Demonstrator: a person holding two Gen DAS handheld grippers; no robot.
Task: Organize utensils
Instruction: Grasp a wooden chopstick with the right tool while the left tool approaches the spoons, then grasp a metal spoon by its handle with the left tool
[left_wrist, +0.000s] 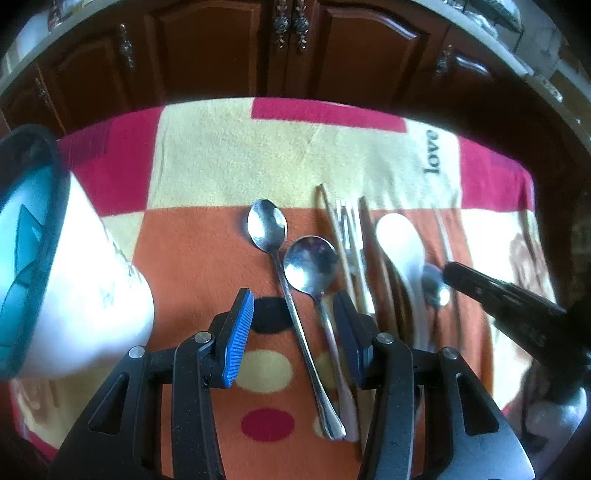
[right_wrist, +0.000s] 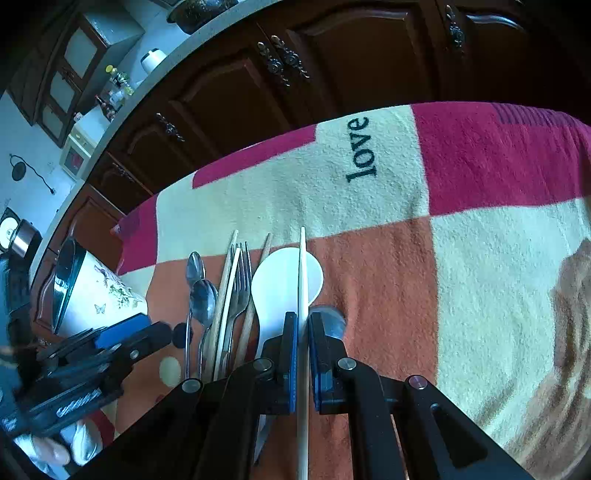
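Note:
My right gripper (right_wrist: 302, 325) is shut on a pale chopstick (right_wrist: 303, 280) and holds it above a white plastic spoon (right_wrist: 277, 284) and a small dark metal spoon (right_wrist: 332, 321). My left gripper (left_wrist: 295, 314) is open just above the handles of two steel spoons (left_wrist: 267, 225) (left_wrist: 312, 264) lying side by side on the patterned cloth. To their right lie chopsticks (left_wrist: 334, 229), a fork (left_wrist: 351, 236) and the white spoon (left_wrist: 400, 243). A white floral holder (left_wrist: 74, 280) lies tipped at the left, mouth toward the camera.
The cloth (left_wrist: 236, 158) covers the table, whose far edge faces dark wooden cabinets (left_wrist: 291, 48). The right gripper's body (left_wrist: 506, 299) reaches in from the right. The cloth's right half (right_wrist: 498, 258) holds no utensils.

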